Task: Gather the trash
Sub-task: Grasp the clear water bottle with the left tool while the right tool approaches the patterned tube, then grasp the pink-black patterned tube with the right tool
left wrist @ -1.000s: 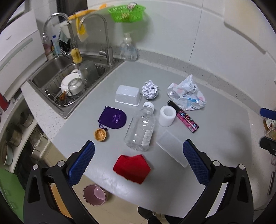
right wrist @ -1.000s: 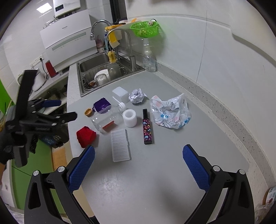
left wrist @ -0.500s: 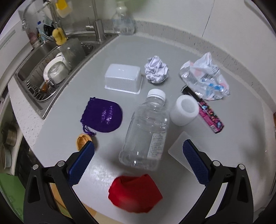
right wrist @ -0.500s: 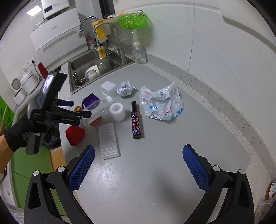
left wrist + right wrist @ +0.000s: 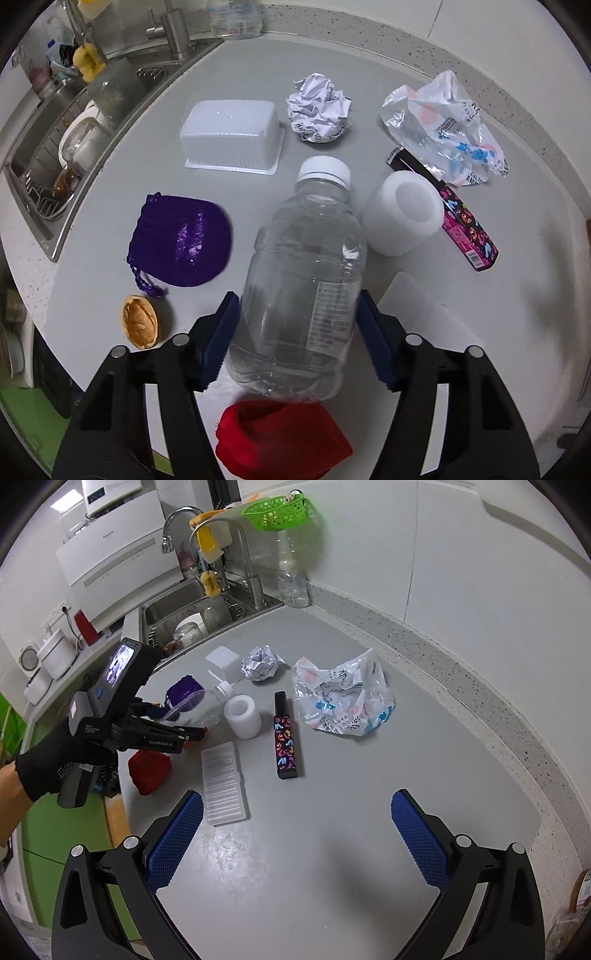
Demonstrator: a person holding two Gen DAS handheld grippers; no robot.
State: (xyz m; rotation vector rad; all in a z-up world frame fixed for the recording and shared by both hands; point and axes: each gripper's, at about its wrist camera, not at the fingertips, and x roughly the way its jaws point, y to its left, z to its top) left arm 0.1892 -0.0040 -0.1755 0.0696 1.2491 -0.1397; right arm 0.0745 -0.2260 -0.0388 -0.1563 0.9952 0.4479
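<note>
Now we have the left gripper (image 5: 297,334) down over the clear plastic bottle (image 5: 306,269), its blue jaws pressed against either side of the bottle's lower body, so it is gripping the bottle. The bottle lies on the grey bench (image 5: 240,74), white cap pointing away from us. Just beside its shoulder on the right stands a white foam cylinder (image 5: 404,214), and on its left lies a purple drawstring pouch (image 5: 183,243) with a walnut shell half (image 5: 139,321) near it. A red cloth (image 5: 280,439) sits at the bottle's base (whether they touch, we cannot tell). Our right gripper (image 5: 295,842) hovers over bare bench, jaws wide apart and holding nothing, near a ribbed plastic lid (image 5: 223,782). Beyond lie crumpled paper (image 5: 260,663) and a crumpled plastic bag (image 5: 343,701).
</note>
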